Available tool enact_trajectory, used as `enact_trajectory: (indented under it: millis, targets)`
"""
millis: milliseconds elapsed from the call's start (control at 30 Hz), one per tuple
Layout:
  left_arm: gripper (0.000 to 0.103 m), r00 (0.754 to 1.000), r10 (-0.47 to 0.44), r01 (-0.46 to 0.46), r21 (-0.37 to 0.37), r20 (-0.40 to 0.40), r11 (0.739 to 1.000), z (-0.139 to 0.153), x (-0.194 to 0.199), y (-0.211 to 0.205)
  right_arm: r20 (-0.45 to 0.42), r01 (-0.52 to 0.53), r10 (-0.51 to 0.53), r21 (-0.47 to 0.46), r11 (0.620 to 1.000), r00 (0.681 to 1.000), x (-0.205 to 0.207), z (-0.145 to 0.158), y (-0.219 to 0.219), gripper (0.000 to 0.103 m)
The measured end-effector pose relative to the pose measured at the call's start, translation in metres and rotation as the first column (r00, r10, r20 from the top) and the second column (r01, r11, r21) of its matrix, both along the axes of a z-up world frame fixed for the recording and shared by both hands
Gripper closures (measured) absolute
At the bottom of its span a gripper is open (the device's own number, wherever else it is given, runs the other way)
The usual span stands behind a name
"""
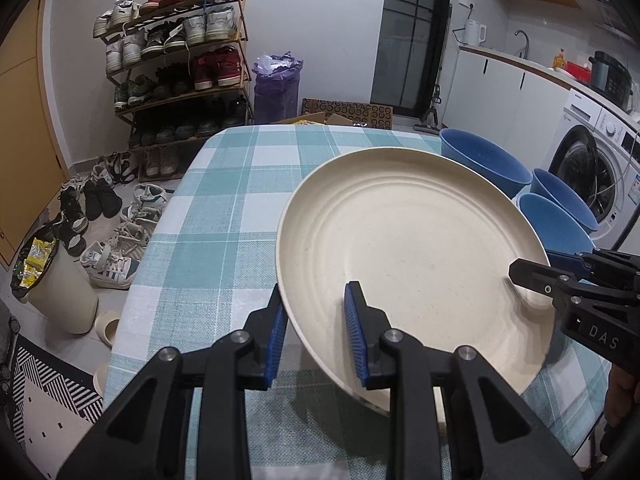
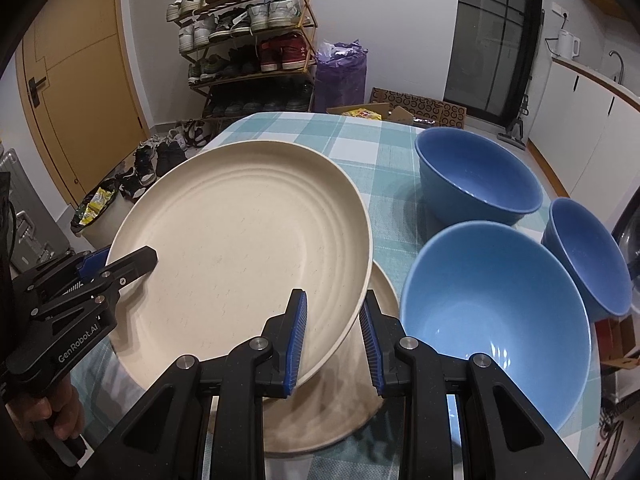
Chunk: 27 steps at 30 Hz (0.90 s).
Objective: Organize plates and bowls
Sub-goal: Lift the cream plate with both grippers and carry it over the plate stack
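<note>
A cream ridged plate hangs tilted above the checked tablecloth, held by both grippers. My left gripper is shut on its left rim, and the right wrist view shows that gripper too. On the opposite rim my right gripper is shut, entering the left wrist view from the right edge. A second cream plate lies flat on the table, partly under the held one. Three blue bowls stand upright to the right: a large dark one, a light blue one and a smaller one.
Beyond the table's far edge are a shoe rack, a purple bag and cardboard boxes. Shoes and a bin sit on the floor to the left. A washing machine is on the right.
</note>
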State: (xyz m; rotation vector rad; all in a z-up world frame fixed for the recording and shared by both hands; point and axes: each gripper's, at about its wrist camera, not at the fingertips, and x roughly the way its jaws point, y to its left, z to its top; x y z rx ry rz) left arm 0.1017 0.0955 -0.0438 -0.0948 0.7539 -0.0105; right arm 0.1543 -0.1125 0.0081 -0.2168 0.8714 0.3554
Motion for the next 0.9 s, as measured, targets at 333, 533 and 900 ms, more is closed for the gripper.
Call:
enact_trajectory:
  millis: [333, 533, 900]
  targets:
    - [0.077, 1.0, -0.003, 0.003, 0.019, -0.02, 1.0, -0.007, 0.004, -0.005, -0.027, 0.021, -0.021, 0.001, 1.0, 0.999, -0.004, -0.015, -0.004, 0.075]
    - [0.077, 1.0, -0.007, 0.007, 0.017, -0.026, 1.0, -0.008, 0.005, -0.005, -0.007, 0.024, -0.024, -0.012, 1.0, 1.0, -0.008, -0.019, -0.002, 0.075]
    - [0.077, 1.0, -0.003, 0.004, 0.052, -0.028, 0.999, -0.011, 0.005, -0.007, -0.001, 0.029, -0.029, -0.032, 0.999, 1.0, -0.021, -0.029, 0.001, 0.074]
